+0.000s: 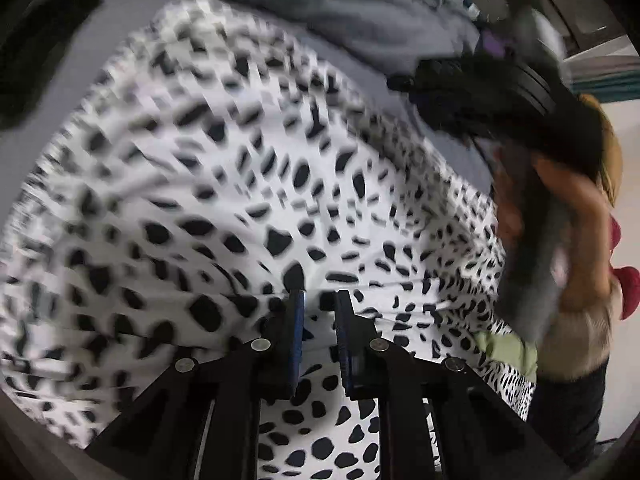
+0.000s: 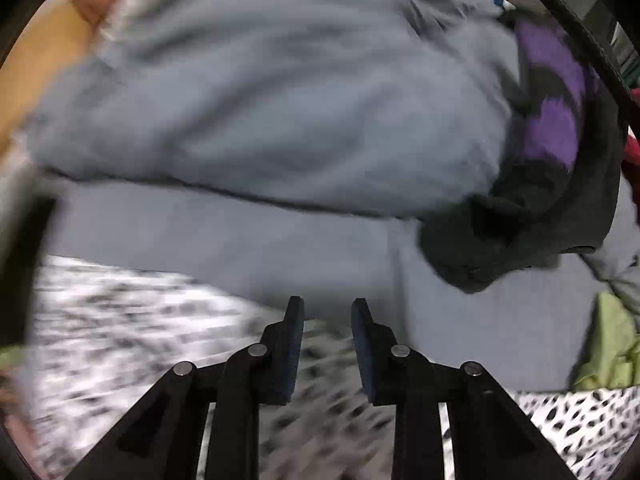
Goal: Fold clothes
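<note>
The left gripper (image 1: 318,300) was clamped on a fold of the spotted garment (image 1: 224,200), whereas the right gripper (image 2: 327,308) stood apart over its edge, only its view showing the purple-and-black garment (image 2: 548,136) far right, beyond the grey garment (image 2: 280,100).

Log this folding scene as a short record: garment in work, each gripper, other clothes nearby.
garment in work: white cloth with black spots, spread out on the grey surface
left gripper: jaws narrow, spotted cloth bunched between the pads, apparently pinched
right gripper: jaws apart, at the edge of the spotted cloth; grip unclear through blur
other clothes: grey garment heaped beyond; black and purple garment to its right; green cloth at right edge
image quality: motion blur in both views
</note>
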The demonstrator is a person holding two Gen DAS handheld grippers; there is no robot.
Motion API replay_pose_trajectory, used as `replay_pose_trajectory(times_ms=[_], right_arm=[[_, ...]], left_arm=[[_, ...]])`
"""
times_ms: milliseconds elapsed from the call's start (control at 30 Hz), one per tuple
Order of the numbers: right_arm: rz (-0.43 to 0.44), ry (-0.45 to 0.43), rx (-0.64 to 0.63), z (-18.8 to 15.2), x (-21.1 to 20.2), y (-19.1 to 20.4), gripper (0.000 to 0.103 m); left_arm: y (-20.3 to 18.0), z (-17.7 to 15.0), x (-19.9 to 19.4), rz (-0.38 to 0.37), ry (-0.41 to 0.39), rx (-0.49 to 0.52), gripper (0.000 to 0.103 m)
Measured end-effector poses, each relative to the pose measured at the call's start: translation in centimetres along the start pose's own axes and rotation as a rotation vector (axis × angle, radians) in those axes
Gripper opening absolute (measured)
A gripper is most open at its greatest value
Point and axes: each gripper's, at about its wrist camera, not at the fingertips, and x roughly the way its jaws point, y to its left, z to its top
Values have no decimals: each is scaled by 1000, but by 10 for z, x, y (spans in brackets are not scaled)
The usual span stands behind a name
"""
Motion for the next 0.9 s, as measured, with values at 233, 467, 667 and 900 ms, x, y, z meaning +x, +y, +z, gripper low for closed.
replay_pose_trajectory(times_ms=[233, 467, 667, 900], right_arm=[[-31, 146, -79, -25, 29, 29, 28], [-166, 58, -50, -2, 68, 28, 29], [-11, 29, -5, -17, 21, 4, 35], [-56, 53, 92, -76, -55, -81, 38]], left_arm=[[26, -5, 0, 77, 4, -39, 17], [38, -18, -6, 69, -16, -35, 9], [53, -22, -21, -5, 2, -106, 9], [-21, -6, -14, -144, -11, 90, 9]])
